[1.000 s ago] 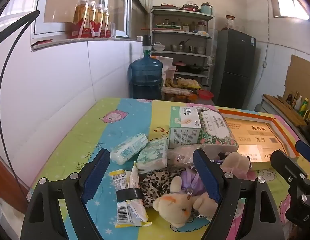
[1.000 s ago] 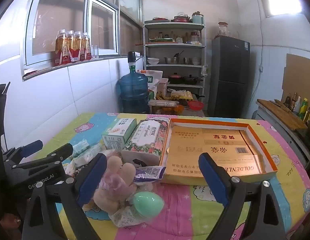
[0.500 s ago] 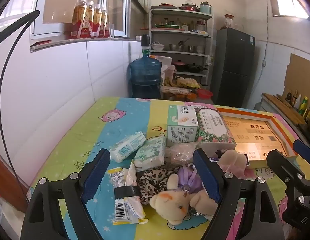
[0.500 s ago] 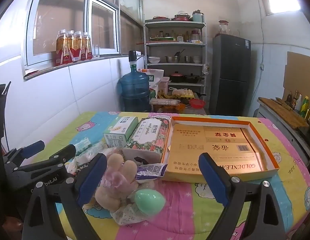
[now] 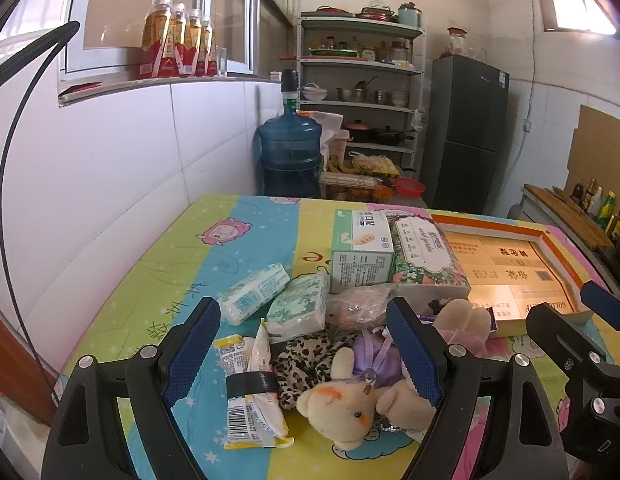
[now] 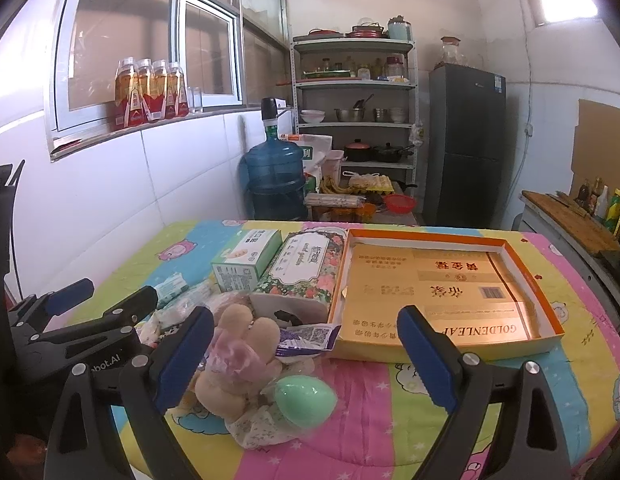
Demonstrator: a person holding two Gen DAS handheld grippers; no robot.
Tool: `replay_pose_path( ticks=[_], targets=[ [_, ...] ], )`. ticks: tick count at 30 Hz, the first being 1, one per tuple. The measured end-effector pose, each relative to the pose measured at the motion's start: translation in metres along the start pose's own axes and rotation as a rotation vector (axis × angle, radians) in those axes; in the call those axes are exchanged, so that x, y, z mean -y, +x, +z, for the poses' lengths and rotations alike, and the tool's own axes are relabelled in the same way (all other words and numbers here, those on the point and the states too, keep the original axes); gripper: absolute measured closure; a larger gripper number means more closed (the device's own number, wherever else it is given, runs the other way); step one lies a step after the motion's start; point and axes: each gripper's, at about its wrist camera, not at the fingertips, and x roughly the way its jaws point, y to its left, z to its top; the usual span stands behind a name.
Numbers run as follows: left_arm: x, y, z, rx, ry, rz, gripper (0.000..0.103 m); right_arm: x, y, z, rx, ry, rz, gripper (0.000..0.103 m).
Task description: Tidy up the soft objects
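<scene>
Right now, soft pile: a cream plush bear (image 5: 342,404) lies low between the left tongs (image 5: 305,354), partly on a leopard-print pouch (image 5: 305,360).
Neighbours ahead of the left tongs: a banded snack packet (image 5: 249,384) just inside the left finger, two tissue packs (image 5: 277,294) beyond it, and a crinkly clear bag (image 5: 358,304).
Right-side pile: a pink-and-beige plush (image 6: 237,356) sits by the right tongs' (image 6: 305,354) left finger, with a mint egg toy (image 6: 305,398) touching a floral cloth just below the middle.
Goal container, as I judge it: the open orange-rimmed box (image 6: 530,268), ahead and right of the right tongs.
Left tongs state: spread wide, holding nothing.
Right tongs state: spread wide, holding nothing.
Surface: a bright cartoon-print cover on the counter (image 5: 213,264).
Risk, grabbing: the toys overlap, so closing on the bear could drag the pouch or the purple-dressed toy (image 5: 374,356) along.
Risk, collision: both tongs stand near each other, so reaching together may knock them.
Risk, egg: smooth and round, it could roll off the near edge if nudged.
</scene>
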Motion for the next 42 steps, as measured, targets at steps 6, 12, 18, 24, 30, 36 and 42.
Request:
replay_pose_path(
  ticks=[6, 12, 18, 24, 30, 36, 42],
  targets=[
    [0.0003, 0.0014, -0.0003, -0.005, -0.002, -0.006, 0.017, 0.0007, 0.0026, -0.0006, -0.007, 0.000, 0.011, 0.010],
    [0.0008, 0.0024, -0.0009, -0.005, -0.002, -0.007, 0.017, 0.0000, 0.0031, -0.0005, -0.007, 0.001, 0.011, 0.010],
    [0.0013, 0.0045, -0.0024, -0.011, -0.004, -0.008, 0.017, -0.0015, 0.0038, -0.0001, -0.010, 0.001, 0.014, 0.010],
    [0.0015, 0.0053, -0.0030, -0.012, -0.005, -0.010, 0.017, -0.0046, 0.0049, 0.0001, -0.013, 0.000, 0.019, 0.010],
    [0.0023, 0.0069, -0.0039, -0.014, -0.007, -0.014, 0.017, -0.0052, 0.0056, -0.0012, -0.014, 0.005, 0.028, 0.010],
    [0.0032, 0.0077, -0.0056, -0.016, -0.007, -0.015, 0.017, -0.0044, 0.0062, -0.0021, -0.016, 0.010, 0.035, 0.010],
    [0.0035, 0.0081, -0.0067, -0.017, -0.009, -0.016, 0.017, -0.0025, 0.0061, -0.0029, -0.015, 0.012, 0.038, 0.010]
  ],
)
